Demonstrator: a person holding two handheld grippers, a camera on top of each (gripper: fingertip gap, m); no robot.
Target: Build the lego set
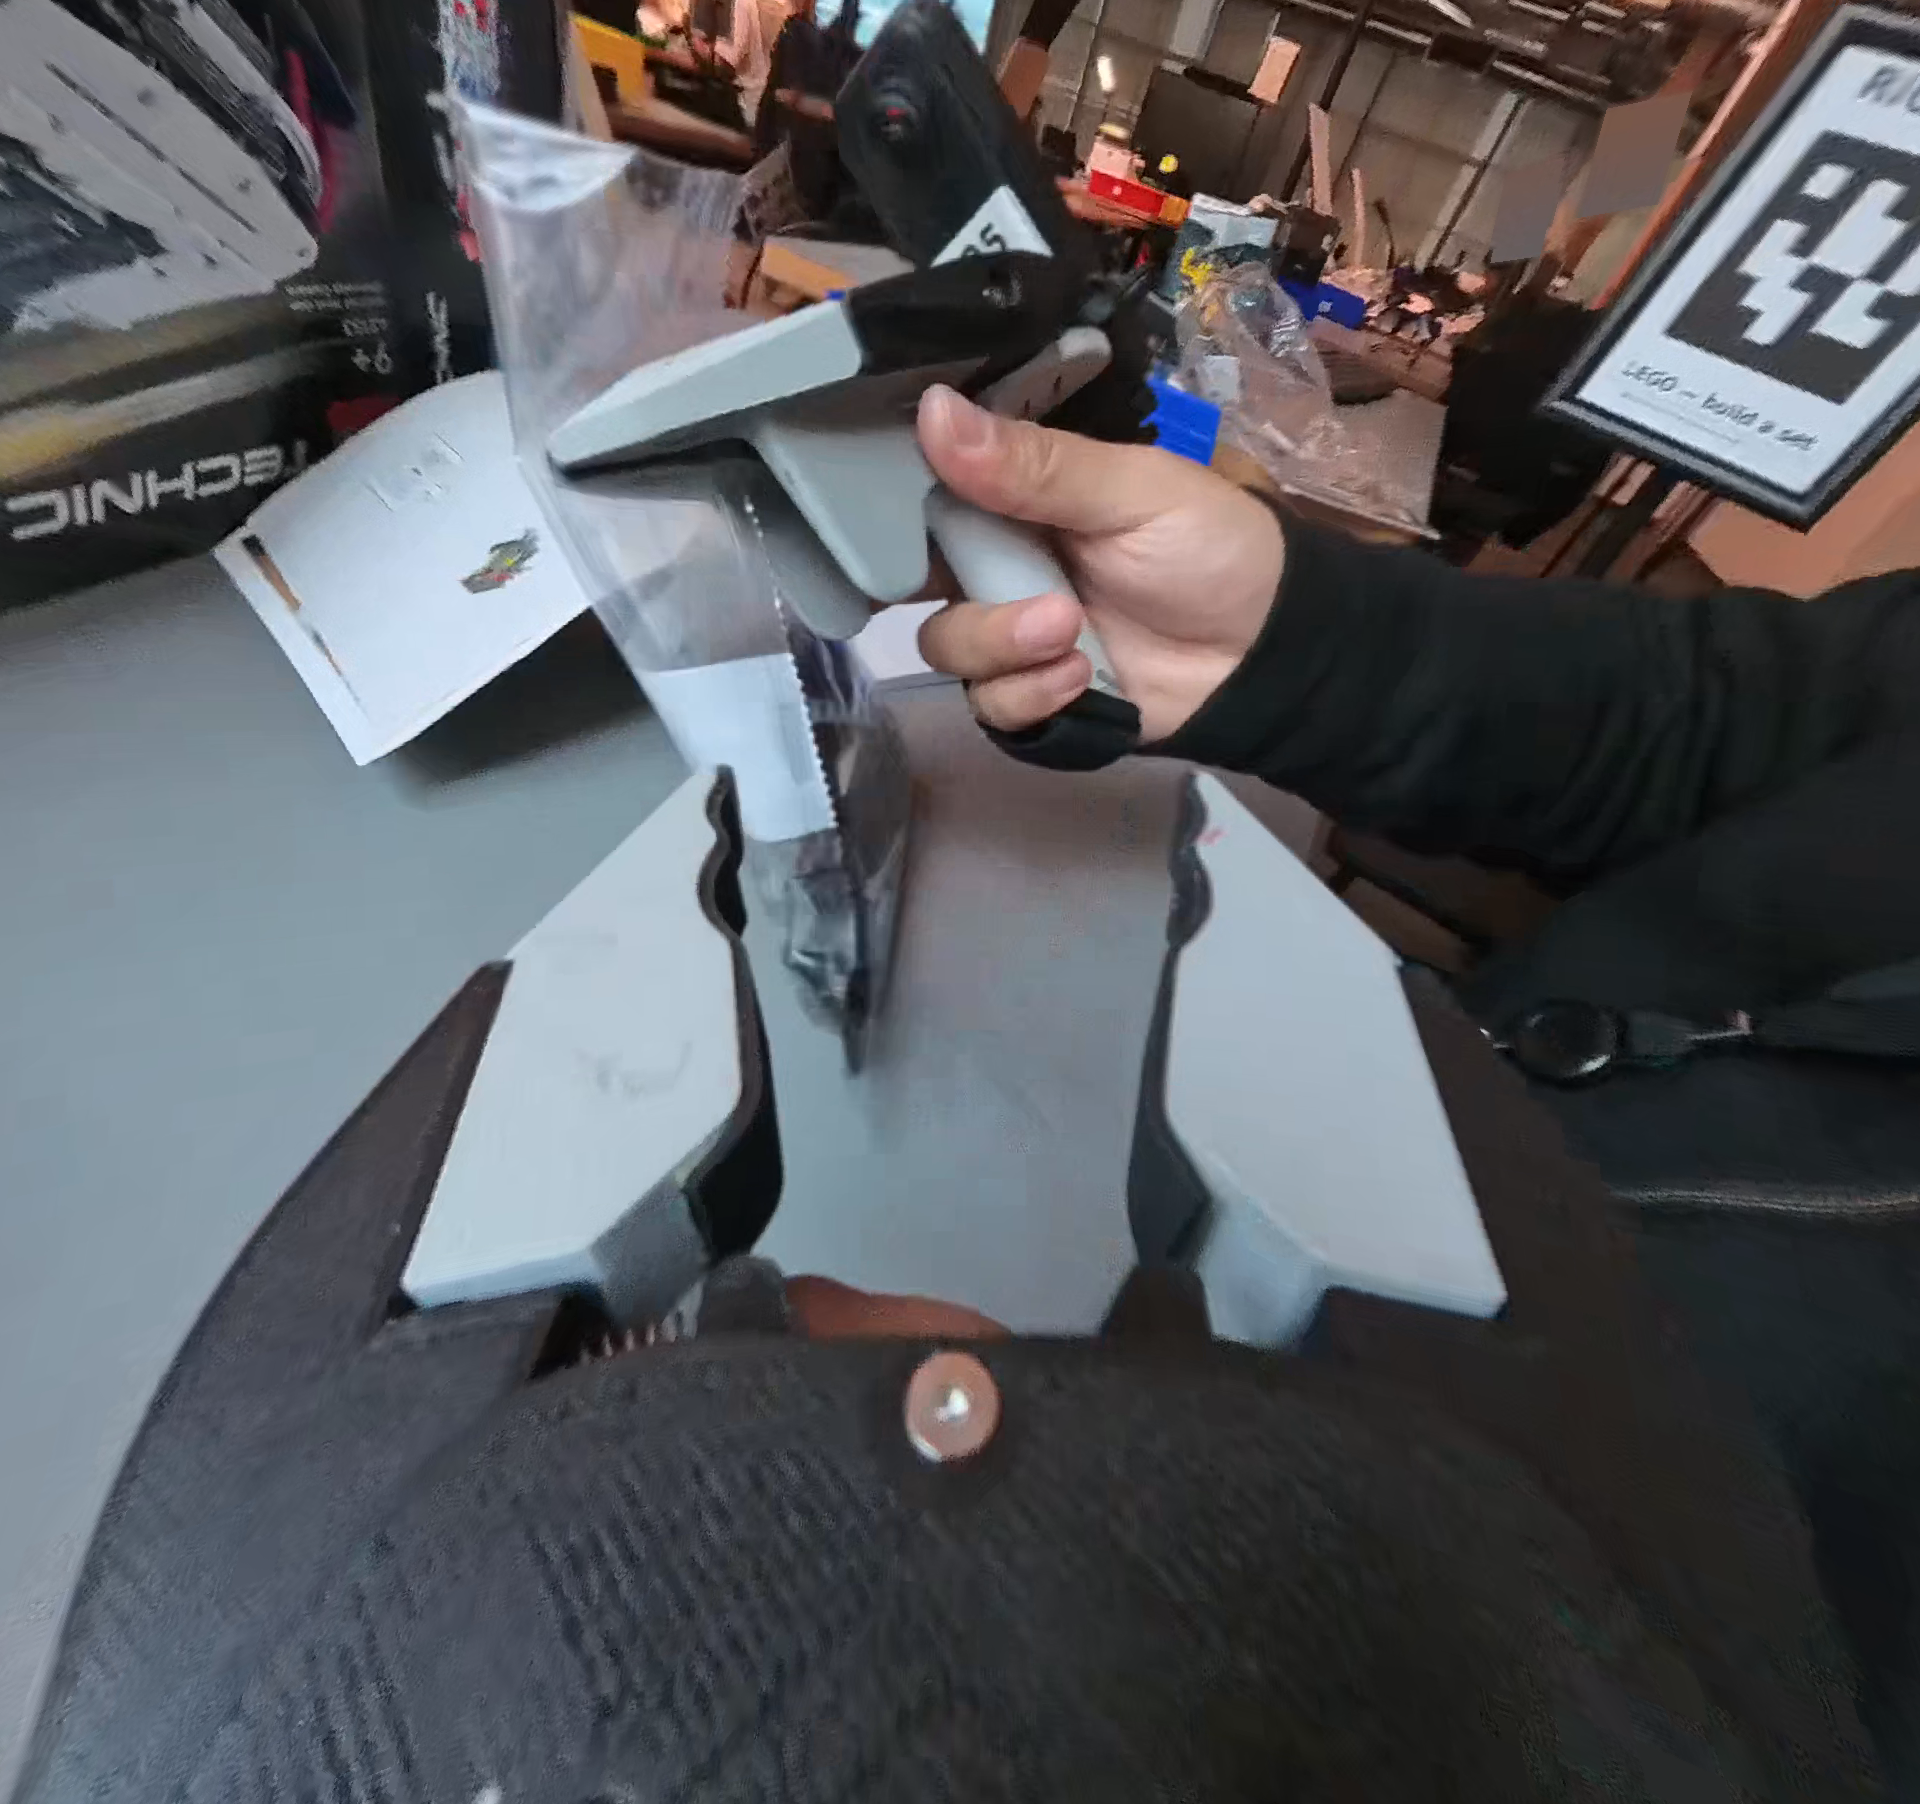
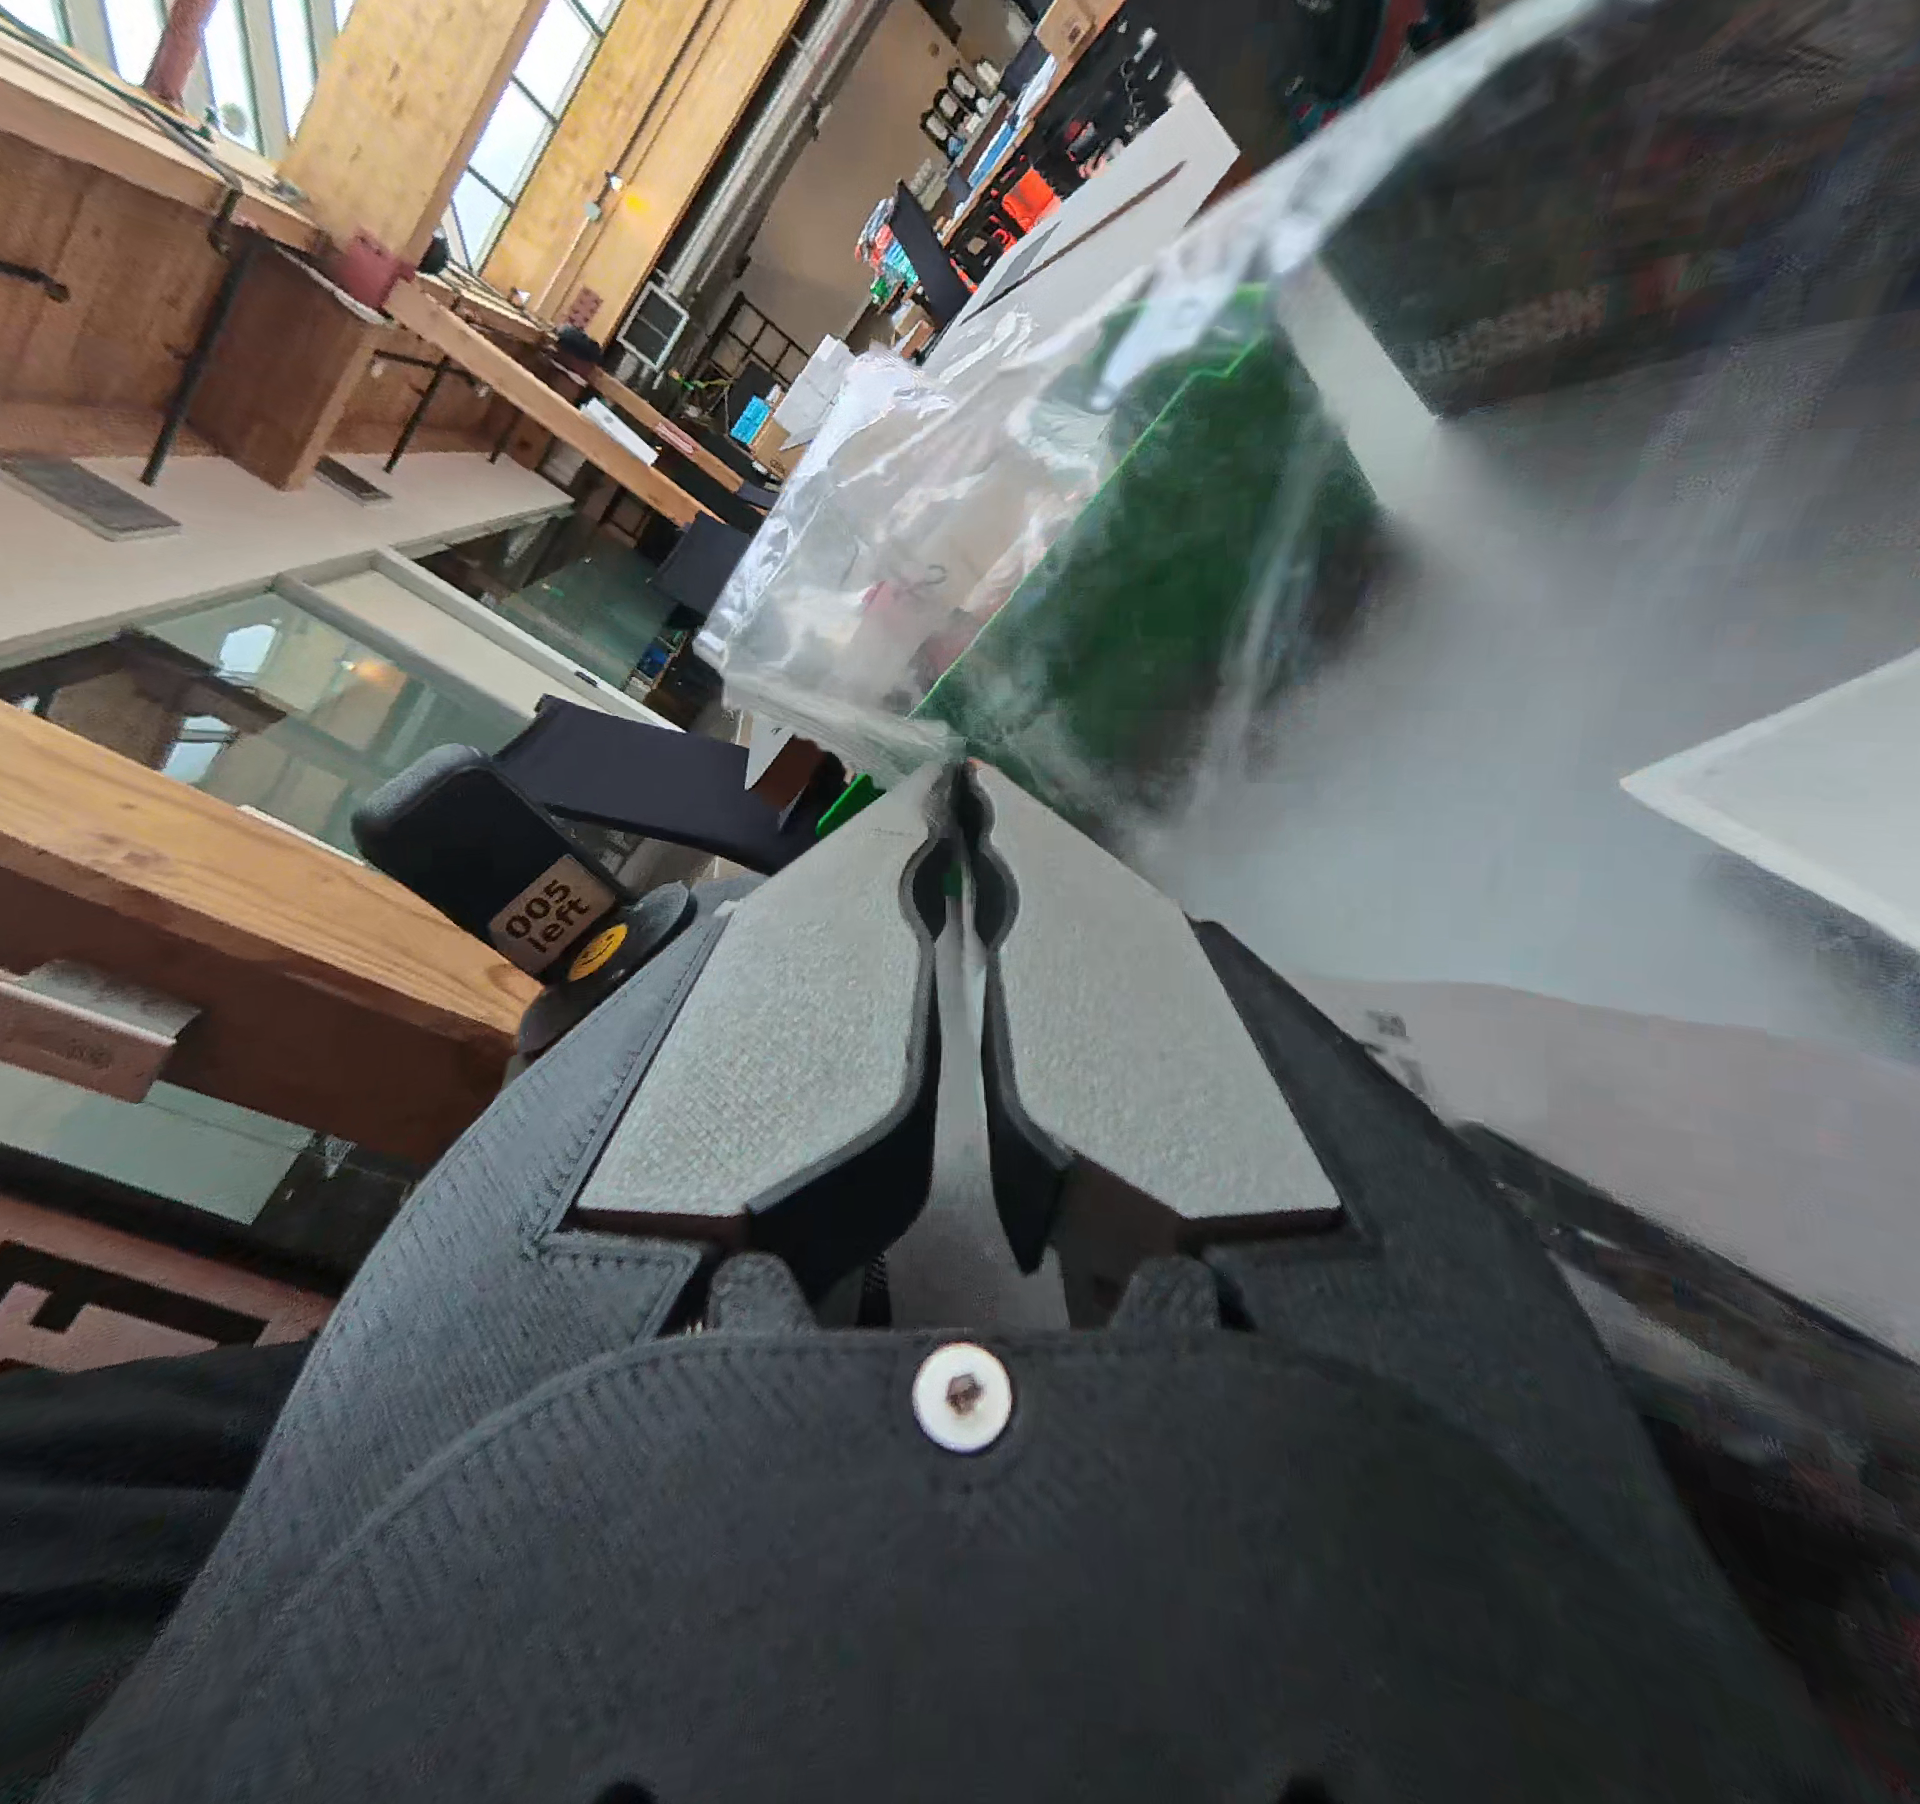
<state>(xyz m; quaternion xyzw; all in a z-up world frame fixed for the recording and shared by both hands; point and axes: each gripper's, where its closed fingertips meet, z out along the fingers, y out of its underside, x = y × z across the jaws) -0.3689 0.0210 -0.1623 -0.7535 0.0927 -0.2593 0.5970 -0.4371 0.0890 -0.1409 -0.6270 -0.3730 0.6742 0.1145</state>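
Two hand-held grippers, no bricks joined yet: right hand-held gripper (image 2: 961,778) pinching sealed parts bag (image 1: 727,528); left hand-held gripper (image 1: 961,819) open beneath.

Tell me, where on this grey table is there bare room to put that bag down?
The table is bare left of the open left gripper, below the white booklet. It is crowded farther back by the black box and where the plastic bag hangs.

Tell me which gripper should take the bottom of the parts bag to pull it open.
Left. The left gripper is open, its fingers either side of the clear bag's lower end. The right gripper is shut on the bag's upper part.
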